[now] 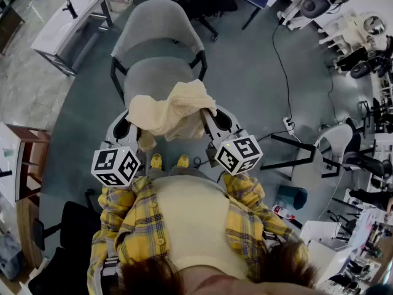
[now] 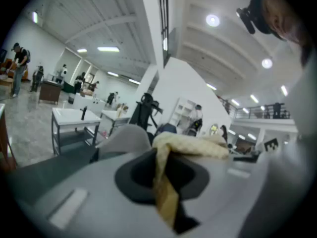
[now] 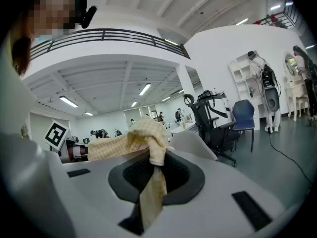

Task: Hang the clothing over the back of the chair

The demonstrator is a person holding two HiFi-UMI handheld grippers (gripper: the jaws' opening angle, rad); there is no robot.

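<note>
A pale yellow knitted garment (image 1: 174,110) hangs bunched between my two grippers, just in front of the grey chair (image 1: 157,48). My left gripper (image 1: 132,126) is shut on one end of the garment (image 2: 166,182); cloth runs down between its jaws. My right gripper (image 1: 207,117) is shut on the other end of the garment (image 3: 152,182), which bunches above the jaws. The chair's seat (image 1: 155,77) lies under the cloth and its curved back (image 1: 158,24) stands beyond it. The chair back (image 2: 126,135) shows past the left gripper.
White desks (image 1: 70,20) stand at the far left, and a dark office chair (image 3: 215,118) at the right. A power strip and cable (image 1: 287,125) lie on the floor right of the grey chair. White equipment and another chair (image 1: 334,146) crowd the right side.
</note>
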